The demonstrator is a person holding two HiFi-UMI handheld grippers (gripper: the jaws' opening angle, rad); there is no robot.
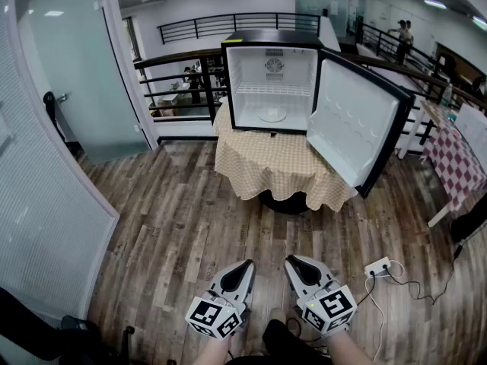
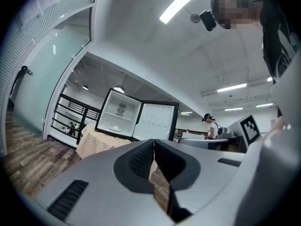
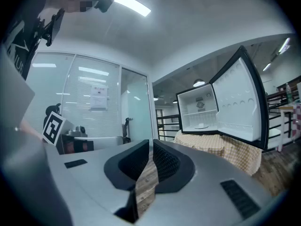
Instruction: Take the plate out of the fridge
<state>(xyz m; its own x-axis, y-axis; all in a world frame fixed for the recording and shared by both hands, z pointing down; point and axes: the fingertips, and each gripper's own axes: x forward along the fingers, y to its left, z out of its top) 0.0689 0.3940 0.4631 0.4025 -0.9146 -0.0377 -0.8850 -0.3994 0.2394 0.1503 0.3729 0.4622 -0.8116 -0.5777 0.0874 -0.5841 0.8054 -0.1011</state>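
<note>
One fridge (image 1: 251,71), apparently one plate (image 1: 272,115) inside.

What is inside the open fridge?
A pale plate lies on the fridge floor under a wire shelf; a fan is on the back wall. Whether the plate holds anything is too small to tell.

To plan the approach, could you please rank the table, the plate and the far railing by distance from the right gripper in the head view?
1. The table, ahead of the right gripper, bearing the fridge.
2. The plate, inside the open fridge, lower compartment.
3. The far railing, behind the fridge, across the hall.
</note>
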